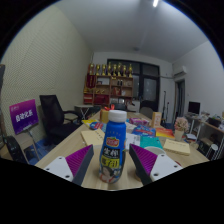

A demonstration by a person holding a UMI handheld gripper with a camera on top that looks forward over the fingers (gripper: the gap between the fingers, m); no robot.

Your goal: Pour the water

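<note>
Gripper (111, 166) fingers flank a bottle (113, 148) with a blue cap and an orange-and-white label, their purple pads (82, 163) close at either side, though whether they press on it cannot be told. Beyond them runs a long surface (66, 147) strewn with coloured papers (150, 142), with a black chair (55, 113) and a purple sign (23, 115) off to one side. Against the far wall stands a shelf (111, 86) lined with small red and yellow items.
</note>
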